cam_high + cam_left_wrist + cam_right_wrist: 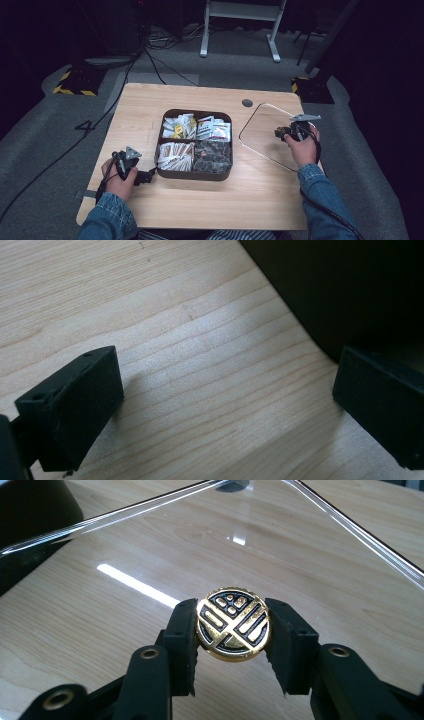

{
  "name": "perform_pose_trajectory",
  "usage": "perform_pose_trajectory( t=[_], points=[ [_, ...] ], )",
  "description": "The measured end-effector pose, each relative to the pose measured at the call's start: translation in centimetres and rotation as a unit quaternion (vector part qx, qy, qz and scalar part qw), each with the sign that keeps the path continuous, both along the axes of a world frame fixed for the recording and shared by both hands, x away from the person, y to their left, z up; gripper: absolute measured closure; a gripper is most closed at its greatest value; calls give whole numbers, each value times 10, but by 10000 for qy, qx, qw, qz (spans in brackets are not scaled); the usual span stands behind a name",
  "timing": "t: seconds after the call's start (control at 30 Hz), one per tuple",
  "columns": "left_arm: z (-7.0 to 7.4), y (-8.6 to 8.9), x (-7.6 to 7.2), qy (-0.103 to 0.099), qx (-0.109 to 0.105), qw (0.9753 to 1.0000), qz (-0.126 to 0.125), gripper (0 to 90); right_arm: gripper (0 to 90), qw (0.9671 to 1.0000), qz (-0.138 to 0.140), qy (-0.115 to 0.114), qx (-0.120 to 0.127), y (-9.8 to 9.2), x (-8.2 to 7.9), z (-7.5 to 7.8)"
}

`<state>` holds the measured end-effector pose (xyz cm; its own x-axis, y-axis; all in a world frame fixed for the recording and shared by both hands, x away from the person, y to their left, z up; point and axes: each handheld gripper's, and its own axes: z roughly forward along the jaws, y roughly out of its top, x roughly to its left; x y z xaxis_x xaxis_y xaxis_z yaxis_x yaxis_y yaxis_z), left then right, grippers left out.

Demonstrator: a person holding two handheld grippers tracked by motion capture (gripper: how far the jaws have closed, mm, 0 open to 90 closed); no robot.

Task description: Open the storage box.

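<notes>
- Right gripper [232, 630] is clamping the gold-and-black knob [233, 629] of the clear lid [270, 134], which is lying on the table [150, 105] right of the box [195, 145].
- Left gripper [150, 176] is sitting spread open, touching the box's near-left corner.
- Advice: lift straight, keep lid level, brace box.

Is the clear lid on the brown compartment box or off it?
Off. The clear lid lies flat on the wooden table right of the open brown compartment box; the right gripper clamps its round gold knob.
</notes>
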<state>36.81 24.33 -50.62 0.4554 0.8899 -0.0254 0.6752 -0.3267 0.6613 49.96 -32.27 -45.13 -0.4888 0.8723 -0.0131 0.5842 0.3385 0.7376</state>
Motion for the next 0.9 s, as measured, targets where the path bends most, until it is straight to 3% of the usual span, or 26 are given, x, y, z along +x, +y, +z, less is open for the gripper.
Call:
perform_pose_trajectory(
  t=[0.3, 0.9],
  points=[
    [0, 0, 0, 0, 0, 10000, 1, 1, 588, 9999, -50, 122, 9, -1, 0, -16],
    [0, 0, 0, 1, -4, 10000, -1, 1, 587, 9996, -101, 268, -67, -2, -1, -34]
  ],
)
